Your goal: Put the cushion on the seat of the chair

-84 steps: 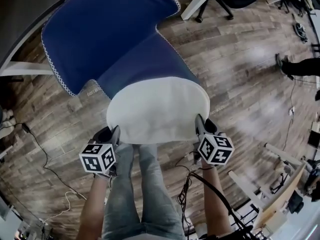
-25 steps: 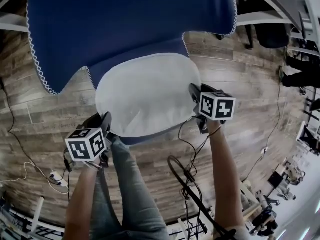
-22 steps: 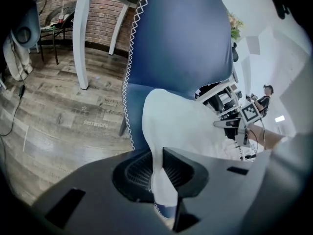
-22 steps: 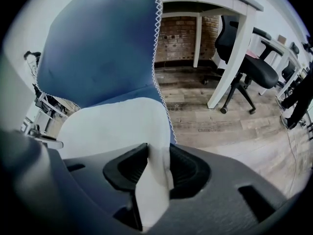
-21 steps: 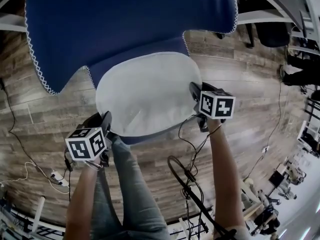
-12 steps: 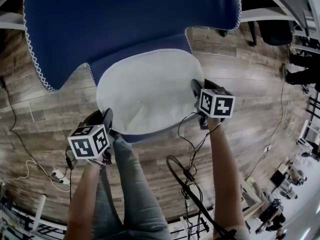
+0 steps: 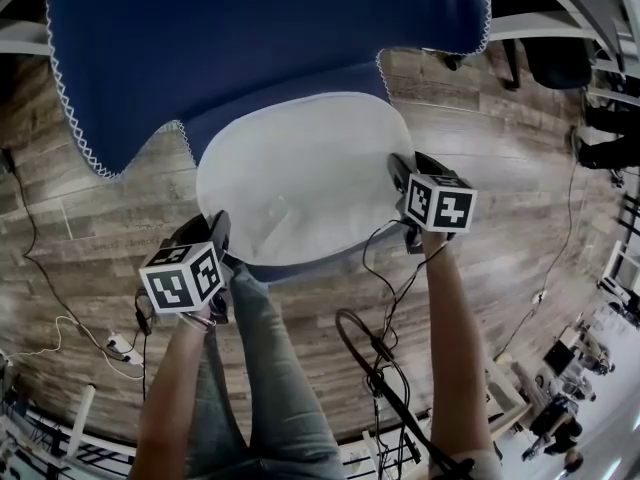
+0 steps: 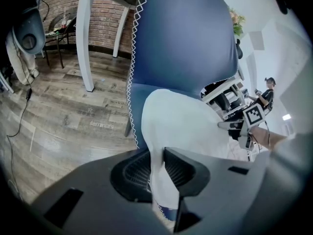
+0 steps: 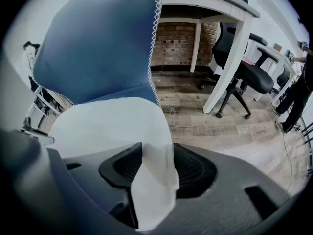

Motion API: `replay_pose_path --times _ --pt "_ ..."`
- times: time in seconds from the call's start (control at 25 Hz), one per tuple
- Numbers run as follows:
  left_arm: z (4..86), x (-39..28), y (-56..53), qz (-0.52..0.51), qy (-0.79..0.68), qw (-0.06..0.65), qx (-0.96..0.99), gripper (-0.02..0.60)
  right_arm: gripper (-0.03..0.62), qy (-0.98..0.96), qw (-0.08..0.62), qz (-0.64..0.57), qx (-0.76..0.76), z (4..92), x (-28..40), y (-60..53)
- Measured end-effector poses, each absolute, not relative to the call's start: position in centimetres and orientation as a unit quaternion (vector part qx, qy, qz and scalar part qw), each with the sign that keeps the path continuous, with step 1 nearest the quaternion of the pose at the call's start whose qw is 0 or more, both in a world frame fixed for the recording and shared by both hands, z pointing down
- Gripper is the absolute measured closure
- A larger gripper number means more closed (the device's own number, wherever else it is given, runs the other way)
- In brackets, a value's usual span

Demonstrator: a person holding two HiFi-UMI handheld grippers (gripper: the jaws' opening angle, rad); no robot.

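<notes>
Since a few seconds ago the cushion (image 7: 300, 178) has come to lie deeper on the chair (image 7: 260, 38), its far edge against the foot of the blue backrest, and both claws are loosening. From the head view, the white cushion covers the seat in the middle of the frame, with a thin blue strip of seat (image 7: 285, 271) showing at its near edge. The left claw (image 7: 217, 226) is at the cushion's lower left corner and the right claw (image 7: 398, 171) at its right edge; wooden floor (image 7: 90, 218) shows on both sides.

Seen from the left claw view, the jaws are opening, yet the pads still lightly nip the cushion's rim, which runs as a thin white fold between them. The backrest fills the upper middle, and a white desk leg (image 8: 85, 38) stands at the upper left before a brick wall (image 8: 105, 18).

Seen from the right claw view, the jaws are opening and stand wider, released; the cushion's edge hangs slack between the pads. A black office chair (image 9: 249, 72) stands under a white desk (image 9: 215, 4) at the upper right
</notes>
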State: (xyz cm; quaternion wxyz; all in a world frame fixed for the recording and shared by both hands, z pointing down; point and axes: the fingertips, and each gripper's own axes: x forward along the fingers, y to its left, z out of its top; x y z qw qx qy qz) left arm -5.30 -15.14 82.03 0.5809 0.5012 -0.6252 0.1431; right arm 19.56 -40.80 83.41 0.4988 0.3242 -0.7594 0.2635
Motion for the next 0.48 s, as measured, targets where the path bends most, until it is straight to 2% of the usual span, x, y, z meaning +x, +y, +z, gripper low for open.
replay_pose_path --times 0.24,0.48 --pt "82.2 -5.9 -15.0 0.142 -0.631 0.585 0.49 0.476 0.357 -0.768 0.492 0.257 0.319 83.3 19.6 -41.1" --pt "83.1 -5.7 -14.6 0.136 -0.635 0.59 0.48 0.386 0.323 -0.773 0.49 0.244 0.32 83.8 19.9 -41.1"
